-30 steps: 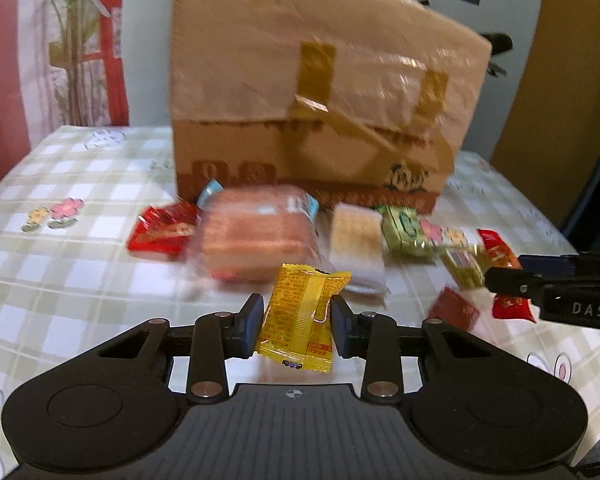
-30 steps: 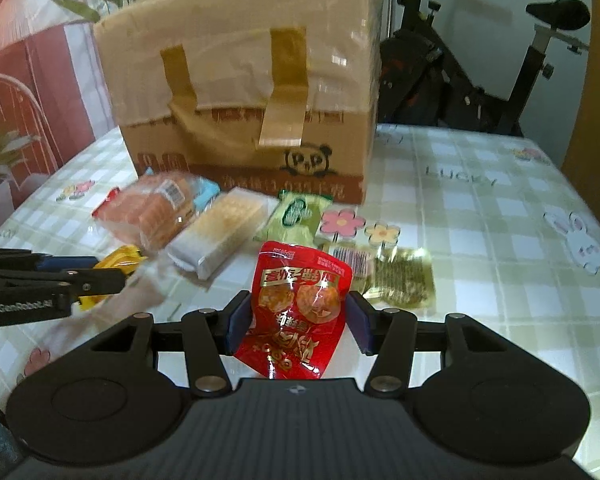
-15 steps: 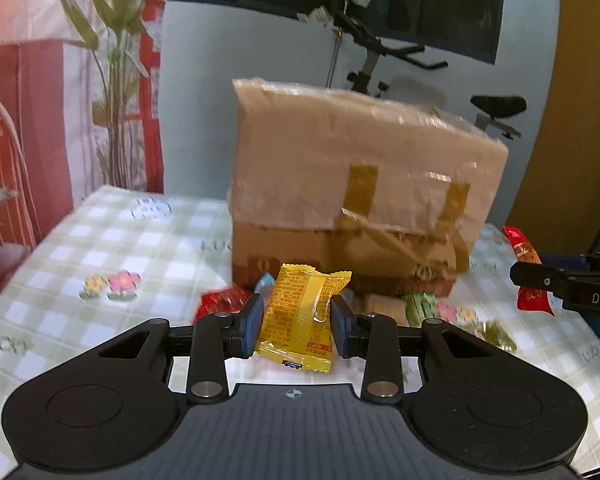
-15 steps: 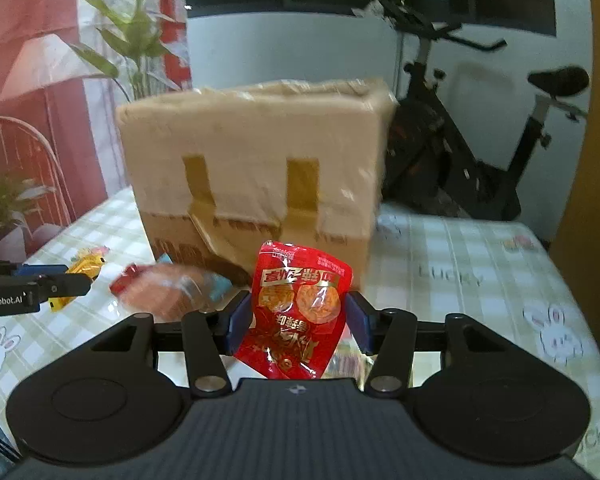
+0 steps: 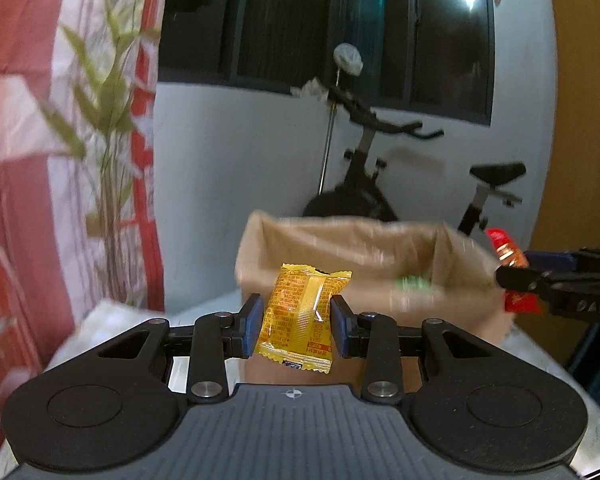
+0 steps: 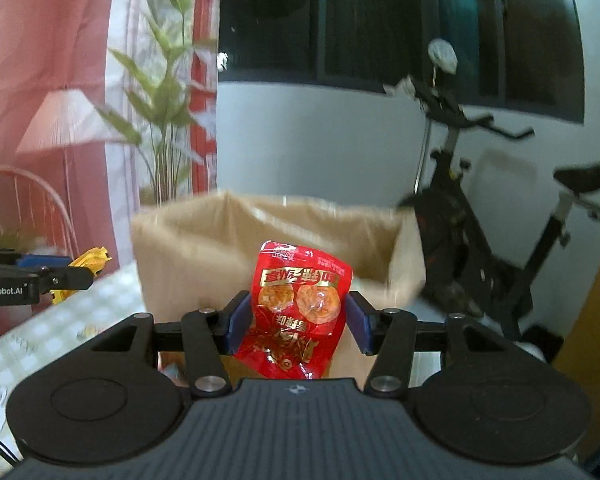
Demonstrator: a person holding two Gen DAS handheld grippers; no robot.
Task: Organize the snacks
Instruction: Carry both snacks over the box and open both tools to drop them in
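Note:
My left gripper (image 5: 296,320) is shut on a yellow snack packet (image 5: 306,314), held upright just in front of the open cardboard box (image 5: 380,248). My right gripper (image 6: 296,320) is shut on a red snack pouch (image 6: 298,308), also raised level with the box's (image 6: 204,248) open top. In the left wrist view the right gripper (image 5: 512,276) shows at the right edge with the red pouch (image 5: 504,246). In the right wrist view the left gripper (image 6: 76,276) appears at the left with the yellow packet (image 6: 90,258). A green packet (image 5: 414,282) lies inside the box.
The box stands on a checked tablecloth (image 6: 60,320). Behind it is an exercise bike (image 6: 480,220) against a white wall below dark windows. A tall plant (image 6: 160,120) and red-white curtain (image 5: 20,160) are at the left. The snacks on the table are hidden below the view.
Both grippers have risen with their packets from table level to the height of the box's open top. The snacks on the table have dropped out of view and the box's inside now shows.

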